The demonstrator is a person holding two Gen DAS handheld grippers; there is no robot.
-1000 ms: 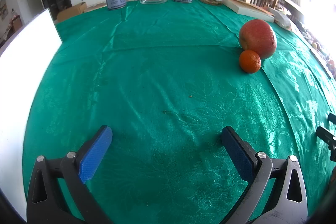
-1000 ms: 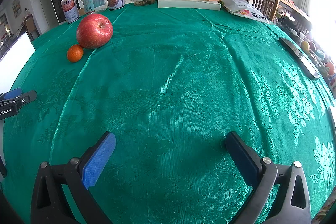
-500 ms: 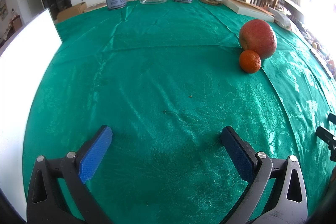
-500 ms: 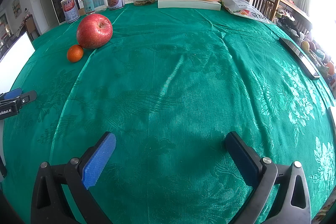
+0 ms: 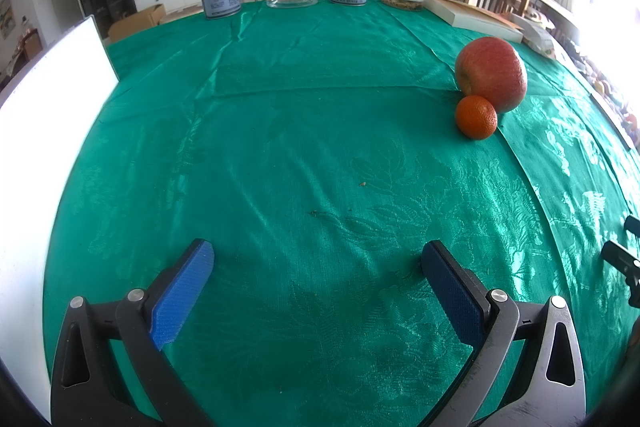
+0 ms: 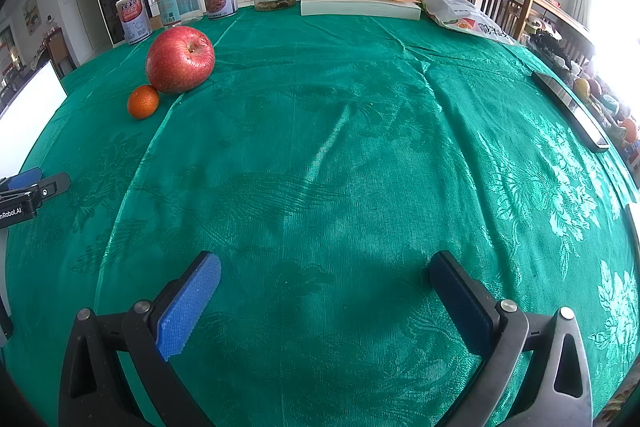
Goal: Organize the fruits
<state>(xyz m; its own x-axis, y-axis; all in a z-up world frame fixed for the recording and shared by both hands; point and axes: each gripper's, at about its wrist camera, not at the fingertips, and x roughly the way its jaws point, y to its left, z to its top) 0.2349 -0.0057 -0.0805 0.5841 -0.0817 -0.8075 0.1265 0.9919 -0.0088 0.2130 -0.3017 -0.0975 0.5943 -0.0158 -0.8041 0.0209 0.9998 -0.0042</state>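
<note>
progress: nothing is looking sorted yet | apple (image 5: 491, 73) and orange (image 5: 476, 117) are sitting touching on the green worktop (image 5: 300, 131), well apart from both grippers | left gripper (image 5: 316, 281) and right gripper (image 6: 324, 285) are hovering released, empty | remaining: both fruits, no container showing

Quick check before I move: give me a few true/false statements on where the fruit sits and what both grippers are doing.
1. The apple sits right beside the orange. True.
2. The left gripper holds the orange. False: it is open and empty, and the orange lies on the cloth.
3. The right gripper is open. True.
4. The fruit lies to the right gripper's right. False: it lies far to its left.
5. The orange is bigger than the apple. False: the apple is bigger.
</note>
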